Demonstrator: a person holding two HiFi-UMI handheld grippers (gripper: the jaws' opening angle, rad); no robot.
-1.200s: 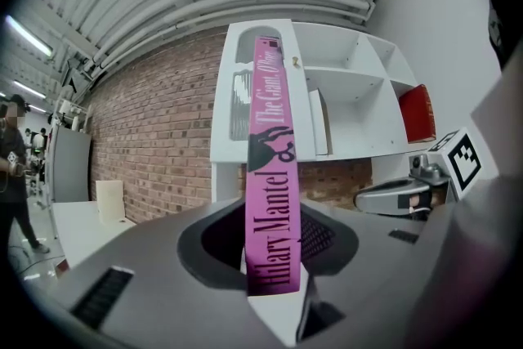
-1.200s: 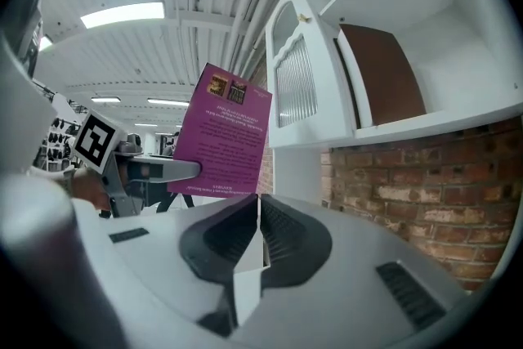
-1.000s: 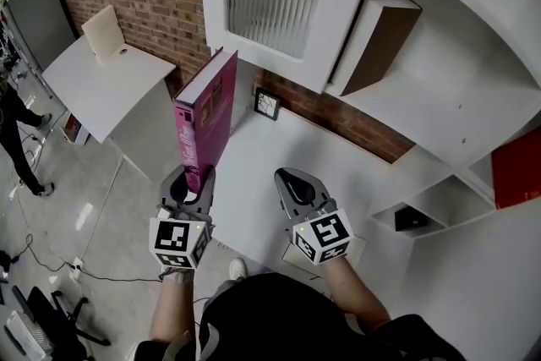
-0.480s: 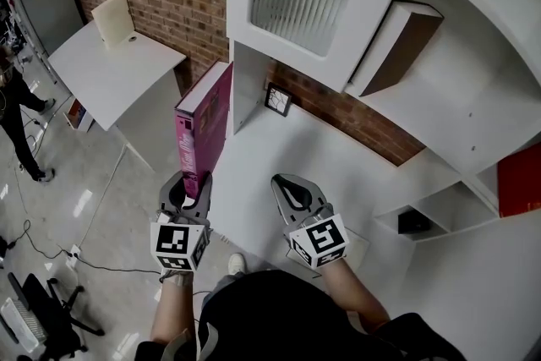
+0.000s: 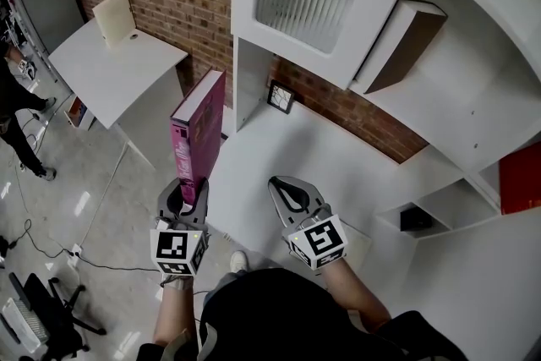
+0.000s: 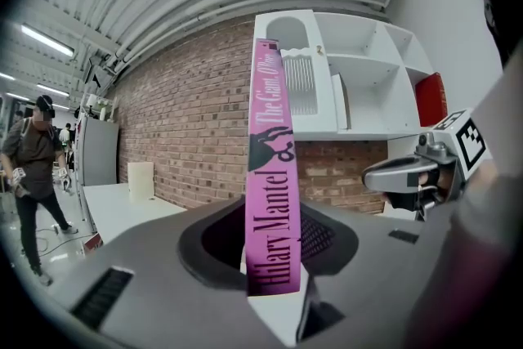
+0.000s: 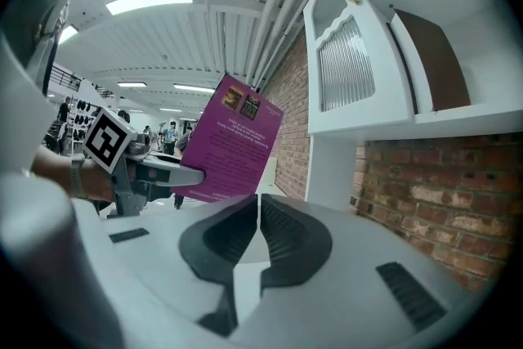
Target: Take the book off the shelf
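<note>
In front of the white shelf unit (image 5: 461, 110), clear of its compartments, pink Hilary Mantel book (image 5: 197, 135) held upright, lower end clamped between left gripper (image 5: 185, 197) jaws, right gripper (image 5: 292, 195) alongside, jaws pressed together, nothing held.

A brown book (image 5: 404, 46) leans in the white shelf (image 5: 473, 101), a red thing (image 5: 517, 177) in another compartment.

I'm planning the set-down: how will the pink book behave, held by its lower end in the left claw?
The book is probably stiff: it rises straight from the left claw without sagging. It looks thick, so it is likely fairly heavy. Gripped only at its bottom end, it may pivot or tip.
</note>
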